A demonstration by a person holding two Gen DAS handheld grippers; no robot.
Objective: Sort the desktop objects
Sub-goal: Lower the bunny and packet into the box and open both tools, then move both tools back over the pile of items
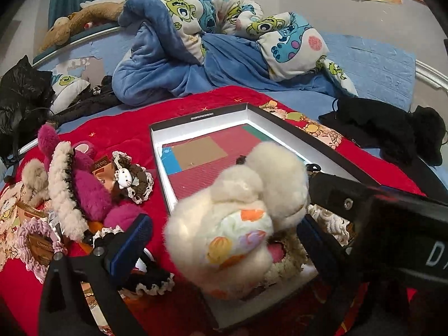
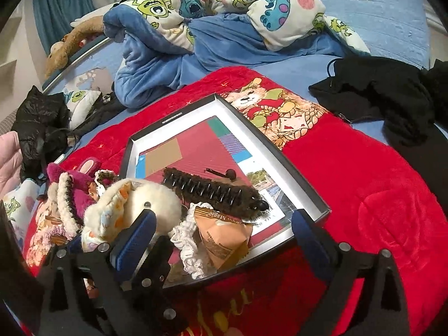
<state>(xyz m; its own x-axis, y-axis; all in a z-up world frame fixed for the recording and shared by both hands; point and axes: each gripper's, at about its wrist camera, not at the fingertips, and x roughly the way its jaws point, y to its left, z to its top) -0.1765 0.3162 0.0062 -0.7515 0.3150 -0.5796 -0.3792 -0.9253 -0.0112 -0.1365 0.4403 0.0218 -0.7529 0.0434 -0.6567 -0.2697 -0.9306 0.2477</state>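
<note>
Your left gripper (image 1: 224, 229) has its fingers spread wide around a cream plush hair tie (image 1: 238, 204) with a fruit-print patch; whether the pads touch it you cannot tell. It sits over the near end of the shallow black-rimmed box (image 1: 322, 137) on the red blanket (image 1: 126, 117). Your right gripper (image 2: 224, 232) hangs with fingers apart over the box's near edge, above a tan snack packet (image 2: 221, 238) whose printed brand reads only partly, beside a brown hair claw (image 2: 212, 193). The box rim's label is too small to read.
</note>
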